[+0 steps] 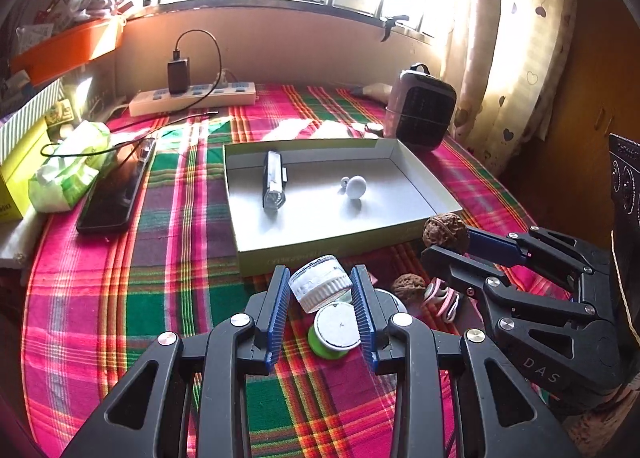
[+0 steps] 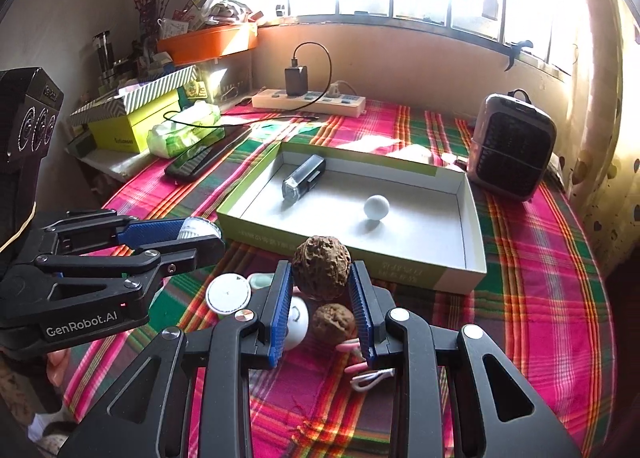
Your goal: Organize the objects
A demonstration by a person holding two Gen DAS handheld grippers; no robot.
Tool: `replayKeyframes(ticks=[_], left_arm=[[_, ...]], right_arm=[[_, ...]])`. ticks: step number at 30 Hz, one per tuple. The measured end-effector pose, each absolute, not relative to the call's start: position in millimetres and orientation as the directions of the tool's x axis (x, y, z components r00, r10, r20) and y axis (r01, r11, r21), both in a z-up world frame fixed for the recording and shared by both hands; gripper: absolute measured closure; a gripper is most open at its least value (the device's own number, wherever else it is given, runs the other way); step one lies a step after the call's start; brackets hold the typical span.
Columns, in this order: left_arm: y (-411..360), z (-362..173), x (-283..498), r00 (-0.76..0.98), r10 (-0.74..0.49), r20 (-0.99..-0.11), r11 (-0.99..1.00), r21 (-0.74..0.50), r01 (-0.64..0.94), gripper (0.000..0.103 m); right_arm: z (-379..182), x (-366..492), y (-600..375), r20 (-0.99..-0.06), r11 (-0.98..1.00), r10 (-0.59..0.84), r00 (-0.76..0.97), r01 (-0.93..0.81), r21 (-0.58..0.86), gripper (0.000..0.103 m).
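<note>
- Our left gripper (image 1: 322, 292) is clamped on a small white jar (image 1: 320, 282), its blue pads pressing the ribbed cap and clear body from either side; the jar hangs above the plaid cloth (image 1: 120, 298), just short of the open cardboard box (image 1: 316, 248).
- Our right gripper (image 2: 322, 276) is clamped on a walnut (image 2: 321, 266), held clear of the cloth near the box's front wall.
- The jar looks light and rigid, but its smooth wall may slip; we judge the ribbed cap the safer place to squeeze.
- The walnut is hard, light and round; its rough shell gives the pads bite, though it could roll once released, so we take it across its widest part.
- In the box already lie a dark flashlight (image 1: 273, 181) and a white ball (image 1: 355, 186), well apart.
- On the cloth below us remain a second walnut (image 2: 333, 322), a green-based round tin (image 1: 335, 332) and some pink clips (image 1: 442, 298).
</note>
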State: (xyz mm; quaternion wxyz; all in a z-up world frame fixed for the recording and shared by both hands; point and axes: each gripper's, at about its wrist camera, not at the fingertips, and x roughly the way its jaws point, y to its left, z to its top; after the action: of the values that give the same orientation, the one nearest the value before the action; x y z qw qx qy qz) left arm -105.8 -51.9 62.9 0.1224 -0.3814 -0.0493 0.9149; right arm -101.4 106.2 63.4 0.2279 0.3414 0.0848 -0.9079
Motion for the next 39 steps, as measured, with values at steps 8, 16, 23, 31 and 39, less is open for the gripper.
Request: replayKeyframes(ticks=[8, 16, 23, 31, 39], left_arm=[[-48.4, 76.6, -127.8, -0.700, 0.256, -0.667, -0.967, -0.173, -0.188, 0.074], [-39.7, 82.6, -153.1, -0.696, 0.261, -0.669, -0.965, -0.163, -0.206, 0.074], [-30.7, 84.6, -179.4, -0.693, 0.254, -0.674, -0.966, -0.140, -0.218, 0.074], [-26.4, 73.8, -216.7, -0.675, 0.208, -0.708, -0.975, -0.097, -0.199, 0.074], [-18.5, 59.4, -253.4, -0.639, 0.197, -0.743, -0.976, -0.088, -0.200, 0.074]], right_arm=[[77.7, -129.2, 111.8, -0.646, -0.892, -0.333, -0.687, 0.452, -0.022, 0.072], [80.5, -159.5, 112.4, -0.662, -0.892, -0.315, -0.680, 0.451, -0.039, 0.072], [79.4, -195.9, 115.2, -0.685, -0.901, -0.293, -0.668, 0.433, -0.037, 0.072], [71.4, -239.4, 119.2, -0.717, -0.919, -0.262, -0.646, 0.394, -0.018, 0.072], [46.9, -268.0, 124.3, -0.758, -0.932, -0.252, -0.602, 0.363, 0.021, 0.072]])
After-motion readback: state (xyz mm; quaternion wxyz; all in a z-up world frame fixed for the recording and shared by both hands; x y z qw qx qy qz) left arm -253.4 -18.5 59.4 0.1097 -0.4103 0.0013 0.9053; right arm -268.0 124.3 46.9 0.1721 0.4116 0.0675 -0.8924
